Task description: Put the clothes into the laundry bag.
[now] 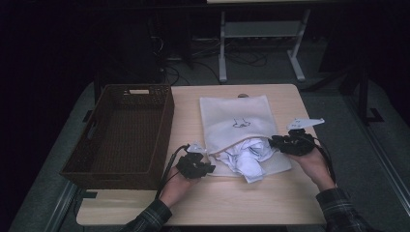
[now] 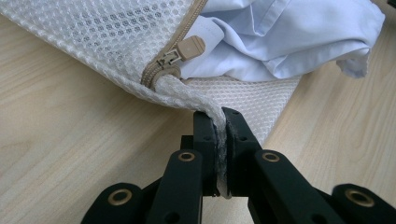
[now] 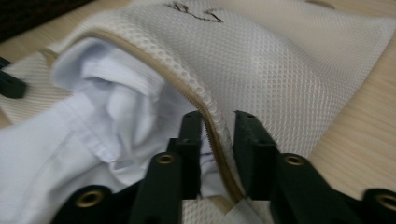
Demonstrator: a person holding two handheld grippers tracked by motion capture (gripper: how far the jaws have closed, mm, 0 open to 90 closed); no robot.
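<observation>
The left tongs (image 2: 221,122) are clamped on the mesh bag's (image 1: 231,112) corner; the right tongs (image 3: 218,128) stand apart astride its zipper edge. The shirt (image 1: 247,155) is judged half inserted; zipping remains.

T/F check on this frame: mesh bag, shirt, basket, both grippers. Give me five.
1. The left gripper is clamped on the mesh laundry bag at its corner. True.
2. The light blue shirt lies fully inside the bag. False: part of it spills out of the open mouth.
3. The wicker basket holds folded clothes. False: nothing lies in it.
4. The right gripper straddles the bag's zipper edge with its jaws apart. True.
5. The zipper pull is black. False: it is tan.
</observation>
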